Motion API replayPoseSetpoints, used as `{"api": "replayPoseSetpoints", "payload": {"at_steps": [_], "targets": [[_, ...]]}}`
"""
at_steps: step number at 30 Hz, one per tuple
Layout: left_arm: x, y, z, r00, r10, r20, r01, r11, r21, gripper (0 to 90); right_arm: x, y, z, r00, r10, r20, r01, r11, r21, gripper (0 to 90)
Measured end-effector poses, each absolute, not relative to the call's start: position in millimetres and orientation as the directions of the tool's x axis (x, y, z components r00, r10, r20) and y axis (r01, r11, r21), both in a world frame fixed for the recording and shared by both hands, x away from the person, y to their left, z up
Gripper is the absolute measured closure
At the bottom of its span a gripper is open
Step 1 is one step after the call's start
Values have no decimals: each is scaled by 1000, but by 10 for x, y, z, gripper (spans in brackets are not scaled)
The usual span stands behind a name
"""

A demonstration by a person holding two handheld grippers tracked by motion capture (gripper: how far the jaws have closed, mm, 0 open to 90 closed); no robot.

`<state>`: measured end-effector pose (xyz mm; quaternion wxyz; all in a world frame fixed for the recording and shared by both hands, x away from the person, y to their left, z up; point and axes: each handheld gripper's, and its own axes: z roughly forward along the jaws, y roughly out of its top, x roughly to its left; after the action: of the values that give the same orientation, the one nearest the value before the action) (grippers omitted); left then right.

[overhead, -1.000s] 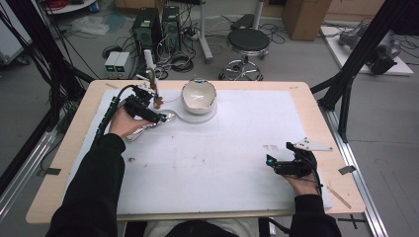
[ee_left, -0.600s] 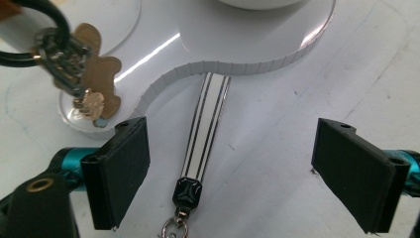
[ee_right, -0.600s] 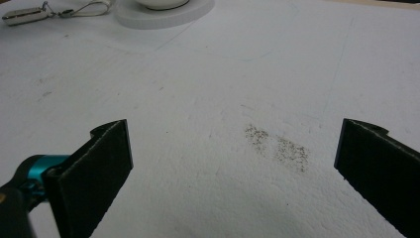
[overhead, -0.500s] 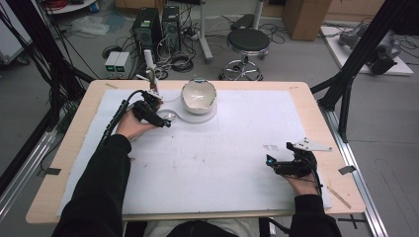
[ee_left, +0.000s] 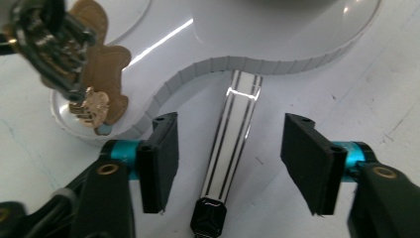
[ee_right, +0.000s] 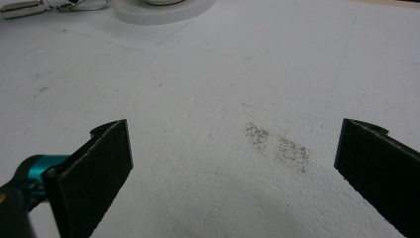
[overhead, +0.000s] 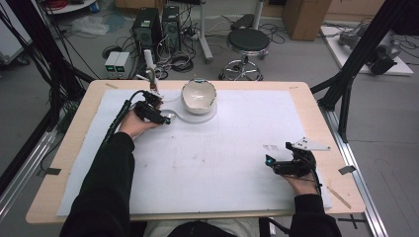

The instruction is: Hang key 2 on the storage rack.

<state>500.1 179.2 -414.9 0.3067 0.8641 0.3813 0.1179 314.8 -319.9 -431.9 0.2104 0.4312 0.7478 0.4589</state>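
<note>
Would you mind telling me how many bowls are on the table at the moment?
1. The single white bowl sits on a white base at the far middle of the table, just right of the left gripper. None other is visible.

The left arm, in a dark sleeve, reaches forward across the counter (overhead: 316,118), and the left hand-held gripper (overhead: 165,118) is low near the far side. Its jaws have just been closing; they are half open with a gap on both sides. The right hand-held gripper (overhead: 269,162) rests near the front right, pointing left, its jaws wide apart.
</note>
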Motion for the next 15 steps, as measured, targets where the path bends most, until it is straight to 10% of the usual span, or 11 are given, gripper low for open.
{"api": "replayPoseSetpoints", "payload": {"at_steps": [15], "targets": [[5034, 1776, -4250, 697, 716, -25, 578, -541, 611, 611, 3150, -3196, -4323, -539, 840, 69, 449, 217, 867, 4]]}}
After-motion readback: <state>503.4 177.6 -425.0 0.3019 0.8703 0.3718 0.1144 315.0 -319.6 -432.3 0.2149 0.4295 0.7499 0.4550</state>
